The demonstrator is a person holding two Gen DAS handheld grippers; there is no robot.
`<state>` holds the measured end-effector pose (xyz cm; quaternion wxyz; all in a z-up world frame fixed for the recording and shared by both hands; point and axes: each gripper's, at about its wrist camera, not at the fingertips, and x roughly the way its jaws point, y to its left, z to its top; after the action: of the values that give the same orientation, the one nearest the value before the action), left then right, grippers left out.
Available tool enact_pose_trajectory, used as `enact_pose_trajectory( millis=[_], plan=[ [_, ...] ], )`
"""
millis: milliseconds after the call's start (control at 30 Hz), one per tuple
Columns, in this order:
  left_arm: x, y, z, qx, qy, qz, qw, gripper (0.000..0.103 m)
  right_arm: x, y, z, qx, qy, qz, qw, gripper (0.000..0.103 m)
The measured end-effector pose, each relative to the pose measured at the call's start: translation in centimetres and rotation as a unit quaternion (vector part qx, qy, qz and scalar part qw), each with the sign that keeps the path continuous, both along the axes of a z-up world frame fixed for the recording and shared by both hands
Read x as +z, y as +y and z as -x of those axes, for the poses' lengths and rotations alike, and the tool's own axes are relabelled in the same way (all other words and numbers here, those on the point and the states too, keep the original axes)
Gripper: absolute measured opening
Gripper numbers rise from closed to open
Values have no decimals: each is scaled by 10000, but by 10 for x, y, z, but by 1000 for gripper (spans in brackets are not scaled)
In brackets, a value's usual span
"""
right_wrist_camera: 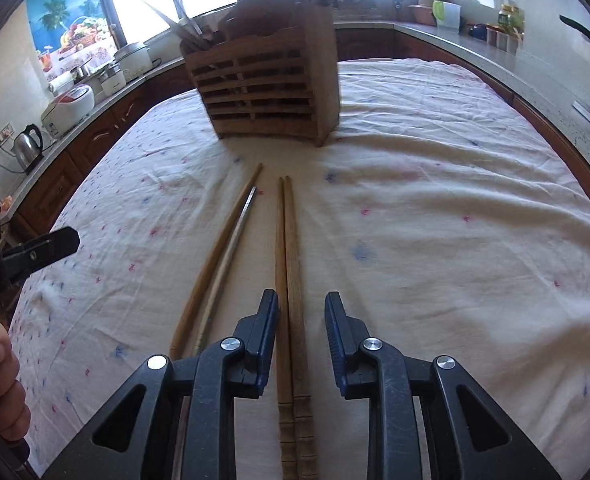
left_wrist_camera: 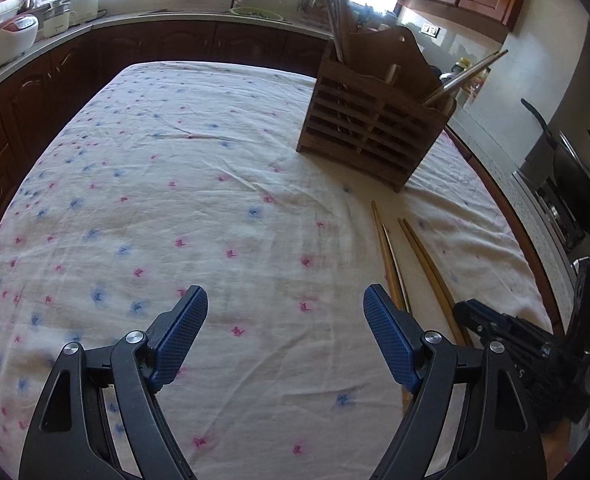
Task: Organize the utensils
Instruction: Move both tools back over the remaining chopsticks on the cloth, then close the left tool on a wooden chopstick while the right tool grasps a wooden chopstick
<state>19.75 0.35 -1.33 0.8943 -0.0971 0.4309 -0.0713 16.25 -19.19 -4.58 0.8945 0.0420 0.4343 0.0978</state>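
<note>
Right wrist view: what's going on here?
A person is tidying chopsticks into a wooden holder on a cloth-covered table. The right tongs straddle a wooden chopstick pair, pads not yet pressing. A second pair lies beside it. The left tongs hover open over bare cloth.

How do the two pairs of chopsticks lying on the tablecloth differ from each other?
The right pair is two matching wooden sticks lying tight together, between the right gripper's jaws. The left pair mixes one wooden stick with a metallic-looking one, slants, and lies outside the jaws. Both pairs point toward the wooden holder.
</note>
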Motion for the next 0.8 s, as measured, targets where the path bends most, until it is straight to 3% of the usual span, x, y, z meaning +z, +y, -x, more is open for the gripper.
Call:
enact_pose_trajectory(
  millis=[67,167,233,500,667,800],
  plan=[
    [-1,-13,-7,-163,27,-136,9998,82,0,-19,-2,-296,46,31,9995,26],
    [-6,-35,-24,-392,98,-361,9985,82,0,-46,0,-462,106,-538,9974,26],
    [-10,-48,-35,-540,196,-467,9973,81,4,-50,1,-545,37,-520,9972,29],
    [-27,-86,-62,-1049,479,-719,9907,51,16,-46,-11,-367,-152,-627,9972,29],
    [-29,-97,-62,-1322,314,-979,9859,44,11,-46,-28,-359,-106,-643,9972,28],
    [-28,-90,-47,-1517,282,-1160,9812,17,9,-46,-36,-301,-76,-649,9974,28]
  ],
)
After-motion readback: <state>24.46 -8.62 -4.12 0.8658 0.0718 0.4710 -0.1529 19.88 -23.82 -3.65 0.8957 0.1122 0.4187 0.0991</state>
